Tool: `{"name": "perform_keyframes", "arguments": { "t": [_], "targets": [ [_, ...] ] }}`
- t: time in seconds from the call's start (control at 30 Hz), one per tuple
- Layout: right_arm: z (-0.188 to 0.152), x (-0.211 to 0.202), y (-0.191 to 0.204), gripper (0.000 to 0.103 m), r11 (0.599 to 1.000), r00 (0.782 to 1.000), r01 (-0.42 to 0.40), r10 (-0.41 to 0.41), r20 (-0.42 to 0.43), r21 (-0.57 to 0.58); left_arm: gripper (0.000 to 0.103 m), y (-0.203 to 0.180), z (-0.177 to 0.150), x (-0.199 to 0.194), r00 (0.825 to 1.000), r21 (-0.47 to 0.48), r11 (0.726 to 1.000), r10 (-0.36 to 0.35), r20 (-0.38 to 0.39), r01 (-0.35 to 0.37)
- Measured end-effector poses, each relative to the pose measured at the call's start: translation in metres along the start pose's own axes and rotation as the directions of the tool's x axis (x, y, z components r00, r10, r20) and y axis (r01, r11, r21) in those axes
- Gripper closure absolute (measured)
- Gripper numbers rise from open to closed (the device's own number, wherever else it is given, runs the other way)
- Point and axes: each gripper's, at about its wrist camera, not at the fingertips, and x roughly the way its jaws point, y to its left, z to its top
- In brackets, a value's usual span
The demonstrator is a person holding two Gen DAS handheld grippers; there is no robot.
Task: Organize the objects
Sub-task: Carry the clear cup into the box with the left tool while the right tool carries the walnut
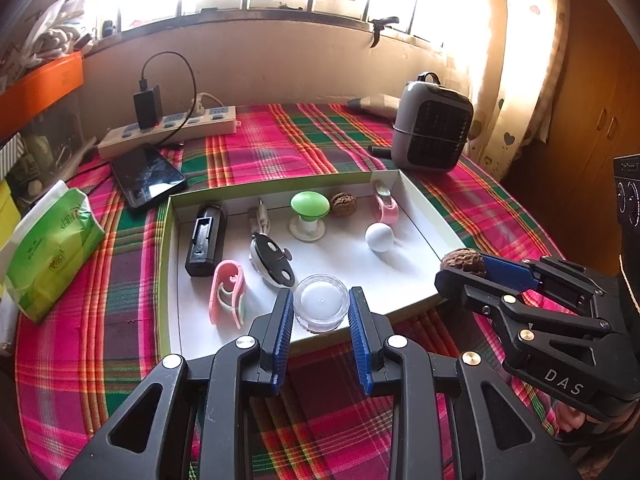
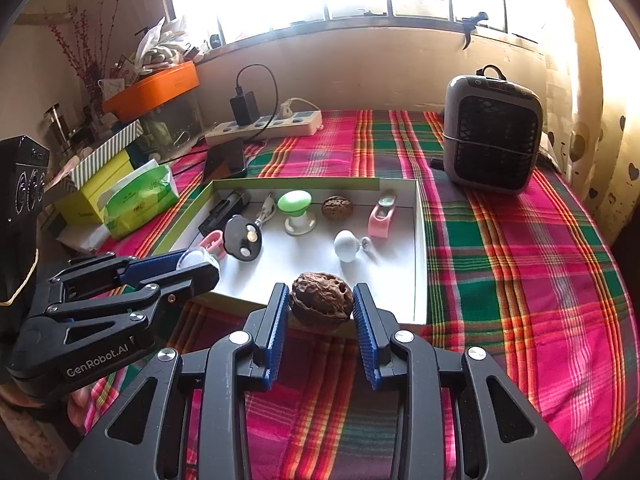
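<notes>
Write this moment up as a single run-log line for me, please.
left gripper: jaws shut on clear round jar | right gripper: jaws shut on walnut | both held above near edge of box

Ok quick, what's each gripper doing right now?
Left gripper: shut on the small clear round plastic jar.
Right gripper: shut on the wrinkled brown walnut.

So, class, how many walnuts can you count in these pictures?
2. One walnut is held in the right gripper at the near edge of the box; the other walnut lies inside by the far wall. None seem hidden.
</notes>
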Motion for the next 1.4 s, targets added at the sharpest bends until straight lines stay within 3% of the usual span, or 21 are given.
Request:
{"name": "perform_keyframes", "arguments": {
  "t": [0.6, 1.4],
  "targets": [
    [0.018, 0.025, -0.021, 0.069, 0.999, 0.999, 0.033, -0.033, -0.032, 0.010, 0.077, 0.004, 0.028, 0.039, 0.999, 0.001, 1.000, -0.020, -0.033, 0.020],
    [0.018, 0.051, -0.030, 0.069, 0.999, 0.994, 0.032, -0.033, -0.101, -0.011, 0.077, 0.006, 0.038, 0.073, 0.997, -0.002, 1.000, -0.018, -0.077, 0.018]
  ]
}}
